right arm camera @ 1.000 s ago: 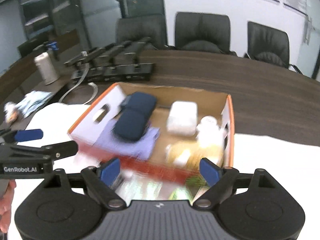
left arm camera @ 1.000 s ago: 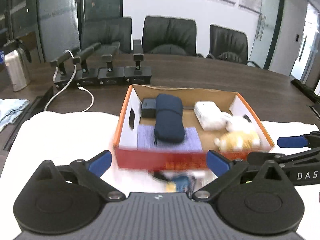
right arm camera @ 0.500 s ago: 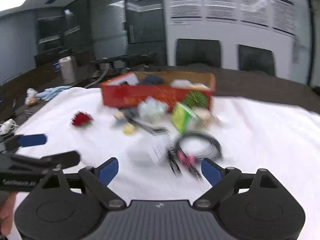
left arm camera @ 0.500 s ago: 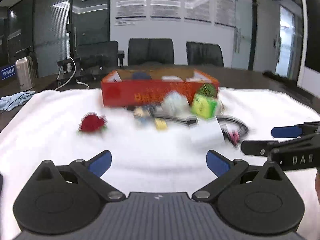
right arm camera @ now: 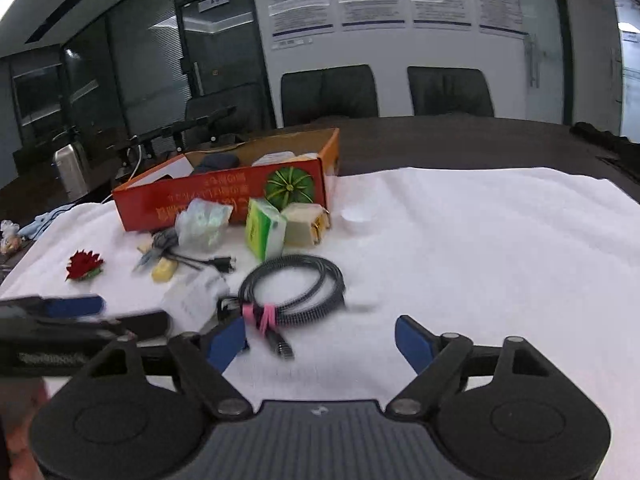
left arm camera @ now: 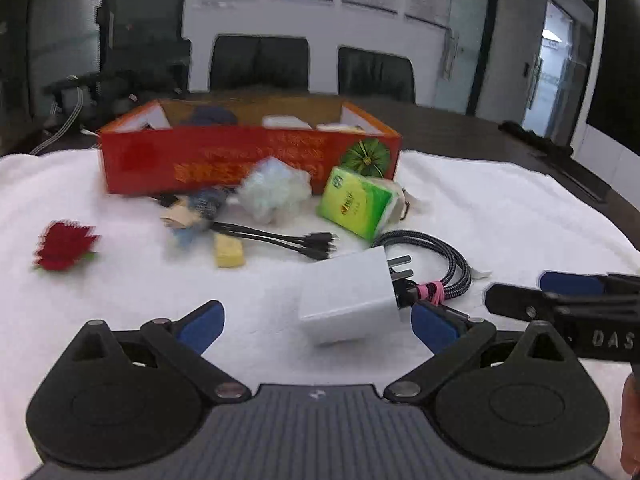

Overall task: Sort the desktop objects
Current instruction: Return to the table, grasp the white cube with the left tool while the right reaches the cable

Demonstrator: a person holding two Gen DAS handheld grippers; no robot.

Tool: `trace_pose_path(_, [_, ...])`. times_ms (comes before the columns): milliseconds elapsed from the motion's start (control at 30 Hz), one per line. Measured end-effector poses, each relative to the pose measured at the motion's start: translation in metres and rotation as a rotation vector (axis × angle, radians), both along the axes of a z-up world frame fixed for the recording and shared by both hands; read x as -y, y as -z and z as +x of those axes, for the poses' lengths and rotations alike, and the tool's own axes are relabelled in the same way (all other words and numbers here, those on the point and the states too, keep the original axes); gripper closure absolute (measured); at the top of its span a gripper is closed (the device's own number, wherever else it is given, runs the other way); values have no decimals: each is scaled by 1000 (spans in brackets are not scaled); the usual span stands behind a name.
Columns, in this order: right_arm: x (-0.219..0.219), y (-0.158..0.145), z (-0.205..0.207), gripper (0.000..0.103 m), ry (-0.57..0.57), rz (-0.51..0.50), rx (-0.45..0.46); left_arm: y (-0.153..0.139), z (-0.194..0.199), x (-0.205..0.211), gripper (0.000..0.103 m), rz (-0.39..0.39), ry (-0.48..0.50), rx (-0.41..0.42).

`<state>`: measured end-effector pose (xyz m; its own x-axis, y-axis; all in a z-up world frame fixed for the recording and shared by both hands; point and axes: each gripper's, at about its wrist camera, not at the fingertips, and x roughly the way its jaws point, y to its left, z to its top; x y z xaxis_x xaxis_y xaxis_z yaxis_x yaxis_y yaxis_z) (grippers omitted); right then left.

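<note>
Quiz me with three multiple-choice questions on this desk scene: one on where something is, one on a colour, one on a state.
1. Where does the white charger lie?
A. In the box
B. Between the left claw's fingers
C. On a chair

2. What colour is the tissue pack?
A. Green
B. Purple
C. Black

3. How is the right claw?
A. Shut on the cable
B. Shut, holding nothing
C. Open

Answers: 1 B, it sits on the cloth in that gap, untouched. 2 A, bright green wrapper. 3 C, its jaws have just been closing but hold nothing.

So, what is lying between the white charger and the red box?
In the left wrist view, between the white charger and the red box: a black multi-plug cable, then a crumpled pale bag.
</note>
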<state>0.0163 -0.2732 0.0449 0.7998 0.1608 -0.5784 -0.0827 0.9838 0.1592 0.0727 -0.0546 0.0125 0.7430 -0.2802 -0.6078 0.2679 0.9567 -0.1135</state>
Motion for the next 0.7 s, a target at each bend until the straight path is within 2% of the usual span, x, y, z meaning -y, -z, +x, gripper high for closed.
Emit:
trace_pose_path(33, [1, 2, 9, 29, -7, 14, -23, 4, 5, 1, 7, -9, -1, -11])
trace_pose_path(67, [2, 4, 17, 31, -18, 37, -45, 8, 8, 1, 17, -18, 4, -29])
trace_pose_path(133, [4, 11, 31, 35, -27, 83, -97, 15, 14, -3, 41, -105, 40, -81])
trace_pose_path(167, [3, 15, 36, 37, -33, 106, -116, 18, 15, -7, 45, -151, 45, -87])
trace_pose_path(267, [1, 20, 51, 37, -22, 176, -141, 20, 12, -12, 46, -184, 47, -80])
trace_pose_path(367, [2, 19, 63, 36, -2, 227, -140, 18, 5, -16, 46, -180, 50, -67])
trace_pose_path(500, [-3, 23, 78, 40, 41, 224, -154, 8, -11, -27, 46, -165, 17, -21])
trace_pose_path(567, [-12, 22, 82, 47, 68, 174, -152, 1, -21, -37, 46, -172, -2, 10])
trace_pose_path(600, [-18, 22, 83, 55, 75, 126, -147, -3, -25, -40, 46, -169, -12, 25])
trace_pose_path(633, [-25, 23, 83, 69, 75, 59, -134, -7, -31, -43, 46, -155, -22, 44])
trace_pose_path(667, [-37, 25, 81, 70, 80, -50, -106, -10, -36, -46, 46, -141, -32, 65])
trace_pose_path(700, [-43, 28, 79, 72, 69, -100, -86, -13, -40, -49, 46, -134, -39, 78])
